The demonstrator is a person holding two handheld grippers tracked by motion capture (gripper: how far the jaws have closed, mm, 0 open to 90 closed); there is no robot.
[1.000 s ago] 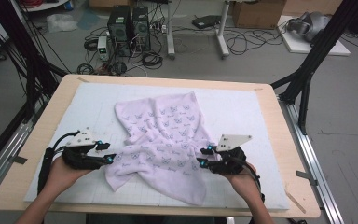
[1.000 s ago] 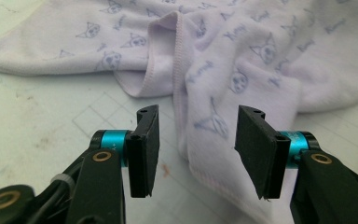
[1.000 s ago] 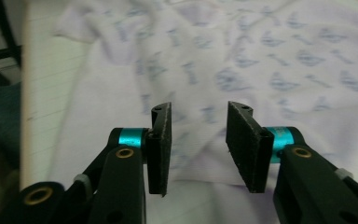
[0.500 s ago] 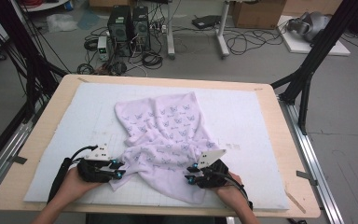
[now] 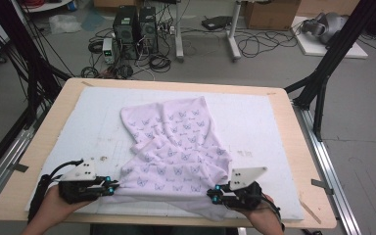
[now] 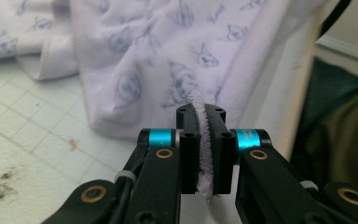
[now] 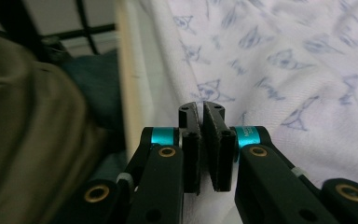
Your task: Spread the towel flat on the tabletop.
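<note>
A pale lilac cloth (image 5: 176, 142) printed with small butterflies lies rumpled on the white mat (image 5: 88, 122). My left gripper (image 5: 113, 186) is at its near left corner. Its jaws have just been closing, and in the left gripper view (image 6: 200, 140) they pinch a fold of the cloth (image 6: 177, 56). My right gripper (image 5: 214, 194) is at the near right corner. Its jaws have also just closed, and in the right gripper view (image 7: 204, 140) they meet at the edge of the cloth (image 7: 270, 60). The near hem runs nearly straight between the two grippers.
The mat covers most of a wooden table (image 5: 49, 127), whose near edge lies just below both hands. Black frame legs (image 5: 323, 83) stand at the table's right and left. Computers and cables (image 5: 137, 29) sit on the floor beyond the far edge.
Both hands have come nearer the table's front edge. Both pairs of jaws have shut on the cloth's near hem, which now stretches straighter between them.
</note>
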